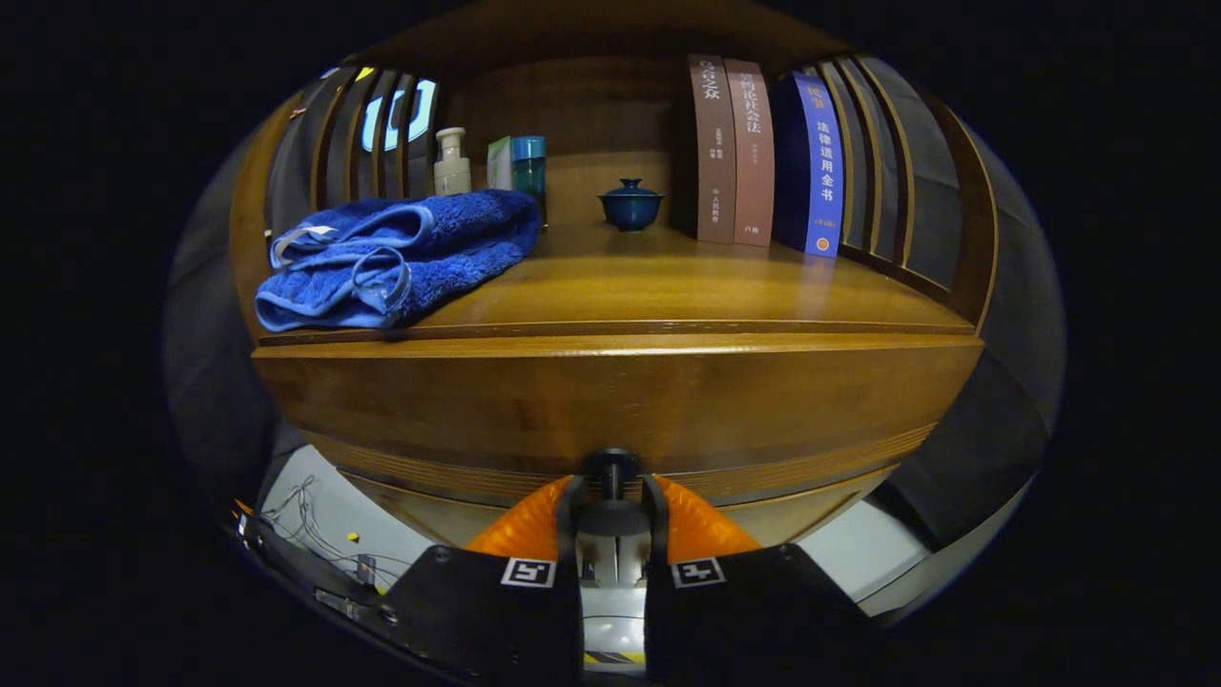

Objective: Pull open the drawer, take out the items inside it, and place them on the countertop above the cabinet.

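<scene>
A: Tool (611, 496) is clenched on the knob (611, 465), both fingers pressed against its stem, low on the drawer front (610, 405).

B: And the drawer itself?

A: It sits just under the tabletop (668, 286), right ahead of the fingers. I can't tell whether it has slid out at all, and nothing of its inside shows, so what's in it is unknown.

B: Biggest risk first, then.

A: The cabinet (963, 219). If the drawer binds and the pull comes off-line, my guess is the whole piece jerks, and the three books (763, 153) standing far right could tip.

B: Next?

A: The towel (401, 253) on the near left. It lies at the tabletop's front edge, seemingly a little over it. A jolt might slide it off, or it may crowd the spot where things must be set down.

B: Smaller things?

A: Bottle (451, 162), box (499, 162) and cup (529, 172) stand far left behind the towel; the lidded bowl (631, 203) sits far centre. Any could rattle or topple.

B: And smallest?

A: The knob. It's small and round; I'd judge the fingers could slip off it under a hard tug.
</scene>
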A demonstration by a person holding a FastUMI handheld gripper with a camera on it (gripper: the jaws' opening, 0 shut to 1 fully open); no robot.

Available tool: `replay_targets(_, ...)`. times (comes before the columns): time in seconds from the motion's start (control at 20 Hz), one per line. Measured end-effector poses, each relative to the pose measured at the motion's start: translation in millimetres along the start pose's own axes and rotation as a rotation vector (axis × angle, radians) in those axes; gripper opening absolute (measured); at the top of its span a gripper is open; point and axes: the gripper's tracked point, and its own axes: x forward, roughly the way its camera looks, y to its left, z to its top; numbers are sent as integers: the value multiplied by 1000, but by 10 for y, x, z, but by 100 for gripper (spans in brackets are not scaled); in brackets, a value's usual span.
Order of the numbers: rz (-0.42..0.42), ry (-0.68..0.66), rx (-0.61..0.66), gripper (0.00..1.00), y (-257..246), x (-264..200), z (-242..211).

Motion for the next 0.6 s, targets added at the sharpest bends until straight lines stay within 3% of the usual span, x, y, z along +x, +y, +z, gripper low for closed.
replay_targets(0.3,16,15,3,29,14,-62,-49)
replay_targets(0.6,13,48,1,29,5,-424,-258)
